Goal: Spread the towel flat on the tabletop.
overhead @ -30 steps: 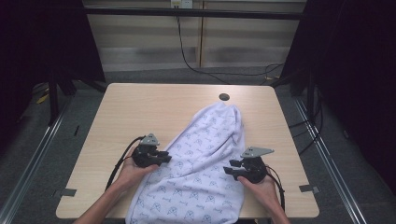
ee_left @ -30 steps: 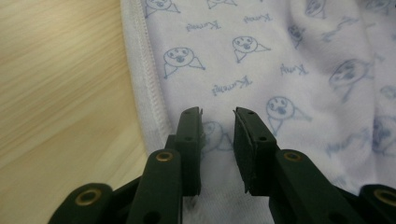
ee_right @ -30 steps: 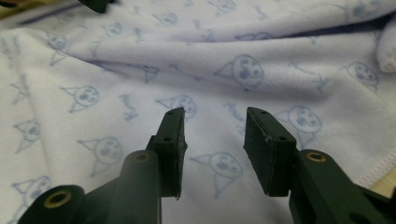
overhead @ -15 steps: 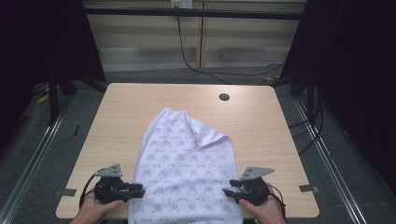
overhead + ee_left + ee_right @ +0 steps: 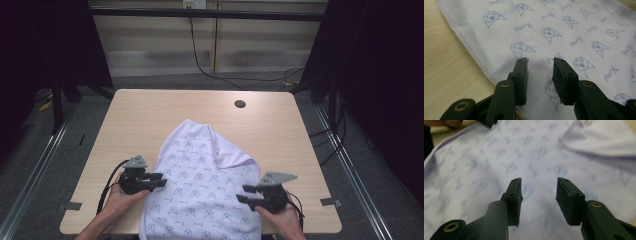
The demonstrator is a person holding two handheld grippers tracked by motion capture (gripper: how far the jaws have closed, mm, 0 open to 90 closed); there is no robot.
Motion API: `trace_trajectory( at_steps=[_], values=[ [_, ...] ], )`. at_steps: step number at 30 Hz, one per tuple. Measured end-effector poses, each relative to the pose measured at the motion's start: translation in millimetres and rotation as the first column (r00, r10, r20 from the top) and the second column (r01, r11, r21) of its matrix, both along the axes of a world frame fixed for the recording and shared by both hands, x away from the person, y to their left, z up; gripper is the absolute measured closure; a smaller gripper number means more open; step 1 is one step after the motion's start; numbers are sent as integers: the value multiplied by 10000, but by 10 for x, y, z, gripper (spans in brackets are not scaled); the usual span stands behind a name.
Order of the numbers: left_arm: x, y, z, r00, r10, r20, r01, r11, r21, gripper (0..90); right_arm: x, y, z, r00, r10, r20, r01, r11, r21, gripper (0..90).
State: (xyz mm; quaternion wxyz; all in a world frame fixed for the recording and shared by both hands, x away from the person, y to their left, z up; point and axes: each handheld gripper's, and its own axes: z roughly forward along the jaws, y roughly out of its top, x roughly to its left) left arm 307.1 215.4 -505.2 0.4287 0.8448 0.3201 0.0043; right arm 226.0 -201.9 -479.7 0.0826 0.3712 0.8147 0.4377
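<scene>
White cloth (image 5: 202,185) with a pale blue printed pattern lies on the light wood bench (image 5: 150,115), spread over the near middle. Its near edge hangs past the bench edge at 6 o'clock. The far end narrows to a rounded point toward 12 o'clock. One flap is folded over on the 2 o'clock side, its hem showing as a raised ridge.

Left gripper (image 5: 159,180) sits at the cloth's 9 o'clock edge, held in the person's left hand (image 5: 120,197), jaws pointing toward 3 o'clock. In the left gripper view the left gripper (image 5: 540,61) has its jaws spread with a clear gap; they have just been opening further. The cloth (image 5: 564,32) lies under and beyond the pads; a slight pucker of fabric rises between the tips, but the pads do not press on it. The stitched hem runs diagonally just beside the left jaw, with bare bench (image 5: 446,62) past it.

Right gripper (image 5: 245,194) is over the cloth's 4 o'clock part, held in the right hand (image 5: 280,220), jaws pointing toward 9 o'clock. In the right gripper view the right gripper (image 5: 539,181) has jaws spread apart, nothing pinched; the cloth (image 5: 499,160) below is blurred.

A small dark round hole (image 5: 240,104) sits in the bench at 1 o'clock, well apart from the cloth.
</scene>
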Motion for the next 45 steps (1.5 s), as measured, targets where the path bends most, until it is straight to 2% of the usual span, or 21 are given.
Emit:
trace_trajectory(
  at_steps=[4,7,11,13,15,17,18,19,22,26,28,31,32,33,34,37,39,40,43,44,45],
  values=[
    [-96,-8,16,9996,-275,81,274,9994,194,645,510,210,-67,9997,-148,197,150,9998,-97,528],
    [-128,19,6,9994,-322,85,322,9995,59,644,747,370,-147,9998,-134,140,136,9998,-113,500],
    [-102,38,1,9998,-221,26,221,9997,-39,636,860,527,-237,9995,-178,270,188,9992,-365,476],
    [-97,30,1,9998,-183,14,183,9998,-45,628,879,598,-294,9993,-199,306,224,9962,-842,472],
    [-92,27,1,9998,-195,24,195,9998,-45,626,884,629,-286,9974,-406,592,472,9924,-1138,547],
    [-88,31,-1,9998,-213,7,213,9997,-89,626,904,624,-274,9952,-510,833,630,9871,-1475,726],
    [-88,32,-1,9998,-199,13,199,9998,-93,627,924,596,-259,9958,-554,723,646,9892,-1318,833],
    [-90,35,2,9998,-186,12,186,9998,-55,627,945,557,-221,9958,-594,697,666,9920,-1072,882],
    [-91,46,4,9998,-178,9,178,9998,-43,627,1026,360,14,9897,-1076,946,1095,9939,-154,891],
    [-95,53,6,9997,-242,-39,242,9997,-45,627,1167,47,352,9735,-1812,1398,1826,9832,24,894],
    [-111,54,12,9994,-346,-44,346,9994,18,626,1254,-124,450,9592,-2360,1560,2387,9711,10,894],
    [-141,58,21,9990,-441,6,441,9990,115,626,1350,-379,509,9294,-3286,1680,3326,9431,48,869],
    [-150,60,22,9989,-464,-48,465,9989,97,625,1380,-494,508,9130,-3746,1616,3763,9262,208,772],
    [-157,57,23,9989,-475,-50,475,9988,98,621,1386,-568,500,9011,-4075,1481,4070,9127,353,702],
    [-161,55,24,9987,-513,-40,513,9986,105,616,1375,-624,481,8977,-4176,1404,4144,9086,529,684],
    [-155,52,31,9984,-560,-57,560,9984,82,607,1289,-616,401,9121,-3905,1248,3902,9203,284,607],
    [-131,63,49,9989,-461,-48,460,9987,-210,608,1190,-534,327,9350,-3361,1137,3367,9415,138,603],
    [-110,73,64,9993,-376,26,376,9989,-297,608,1147,-494,288,9417,-3166,1140,3183,9480,34,603],
    [4,88,113,9999,69,158,-62,9990,-441,608,1025,-343,138,9674,-2436,691,2457,9690,-242,603],
    [55,88,124,9992,244,312,-233,9992,-338,608,986,-289,83,9753,-2157,476,2177,9751,-422,603],
    [105,82,125,9986,370,370,-360,9990,-280,609,947,-245,29,9791,-2001,370,2018,9781,-501,605]
  ],
)
